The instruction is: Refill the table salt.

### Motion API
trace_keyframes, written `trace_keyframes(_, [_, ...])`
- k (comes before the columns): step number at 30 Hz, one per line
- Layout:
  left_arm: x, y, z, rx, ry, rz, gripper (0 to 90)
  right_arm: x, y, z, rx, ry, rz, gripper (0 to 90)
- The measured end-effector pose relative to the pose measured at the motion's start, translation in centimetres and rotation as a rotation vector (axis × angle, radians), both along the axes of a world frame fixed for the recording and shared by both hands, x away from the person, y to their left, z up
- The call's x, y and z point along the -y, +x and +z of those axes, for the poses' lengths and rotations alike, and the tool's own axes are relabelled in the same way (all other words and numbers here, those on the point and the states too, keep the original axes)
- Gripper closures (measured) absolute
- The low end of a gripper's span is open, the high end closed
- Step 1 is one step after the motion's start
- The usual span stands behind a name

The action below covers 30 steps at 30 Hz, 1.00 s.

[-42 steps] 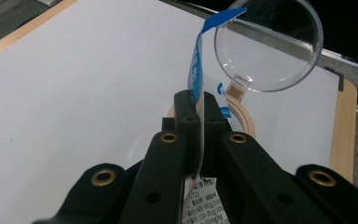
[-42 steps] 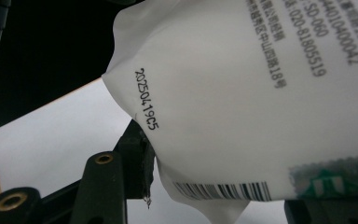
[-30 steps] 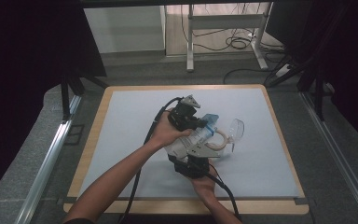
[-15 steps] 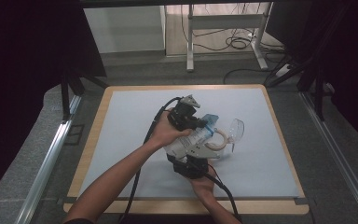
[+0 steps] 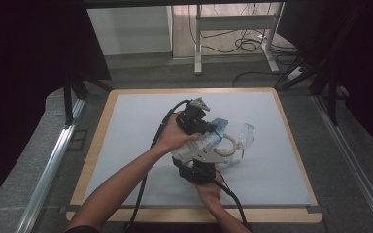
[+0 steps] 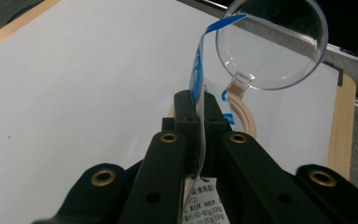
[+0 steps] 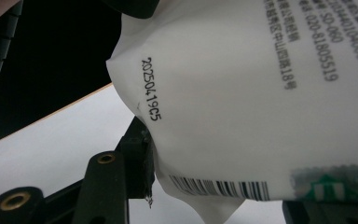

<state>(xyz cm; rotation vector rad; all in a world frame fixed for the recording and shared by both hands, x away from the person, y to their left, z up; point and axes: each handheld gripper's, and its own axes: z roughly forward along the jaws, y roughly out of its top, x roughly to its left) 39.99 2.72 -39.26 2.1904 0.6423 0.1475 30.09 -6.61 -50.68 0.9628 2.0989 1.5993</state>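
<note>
Left hand-held gripper (image 6: 196,122) clamped on bag (image 7: 261,93) top, right hand-held gripper (image 5: 197,171) gripping its bottom, mid-counter (image 5: 126,126)

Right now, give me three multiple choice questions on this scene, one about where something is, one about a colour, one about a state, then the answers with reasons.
1. Where does the jar's clear lid lie?
A. swung open beside the jar's rim
B. shut on the jar
C. on the floor

2. What colour is the top edge of the bag pinched by the left gripper?
A. red
B. blue
C. green

3. How does the right gripper stand?
A. open in mid air
B. shut on the lid
C. shut on the bag

Answers: 1 A, the left gripper view shows the lid hinged back from the rim. 2 B, a blue strip rises from those jaws. 3 C, the right gripper view shows the jaws against the white printed bag.
</note>
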Motion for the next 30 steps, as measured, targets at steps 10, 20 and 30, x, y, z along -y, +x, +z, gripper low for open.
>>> trace_keyframes(10, [0.17,0.24,-0.01,-0.002,0.021,-0.007,89.7,-0.28,0.29,-0.08,0.002,0.013,-0.010,50.8])
trace_keyframes(20, [0.30,0.40,0.04,-0.008,0.019,-0.012,89.7,-0.17,0.40,-0.10,0.006,0.013,-0.009,51.9])
trace_keyframes(30, [0.26,0.32,0.18,-0.007,0.033,-0.017,89.8,-0.31,0.42,-0.08,0.013,0.019,-0.008,52.3])
